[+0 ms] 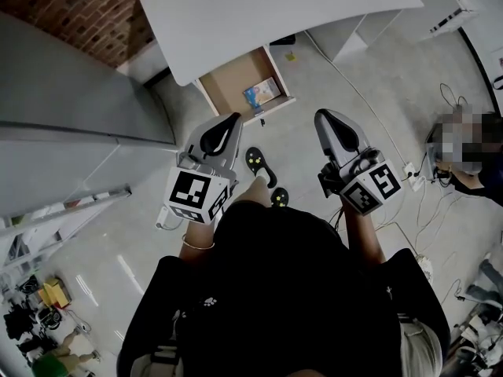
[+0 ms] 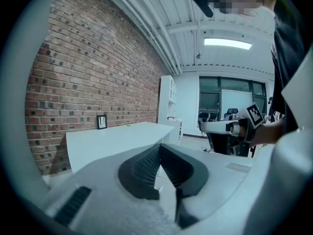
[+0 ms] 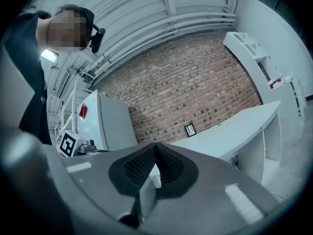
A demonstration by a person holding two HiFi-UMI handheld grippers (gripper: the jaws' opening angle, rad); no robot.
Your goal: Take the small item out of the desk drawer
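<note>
One broad white table (image 1: 275, 6) stands ahead of us, and under its near edge the drawer (image 1: 228, 81) is already pulled out, its brown floor showing. We judge ourselves at the approach step: the left claw (image 1: 234, 121) and the right claw (image 1: 322, 118) hang well short of the drawer, each with its jaws pressed together on nothing. The small item (image 1: 262, 94), a blue-printed packet, lies untouched inside the drawer near its front wall. Next, we think, one claw must reach over the drawer, spread its jaws, and lower around the packet without catching that wall.
</note>
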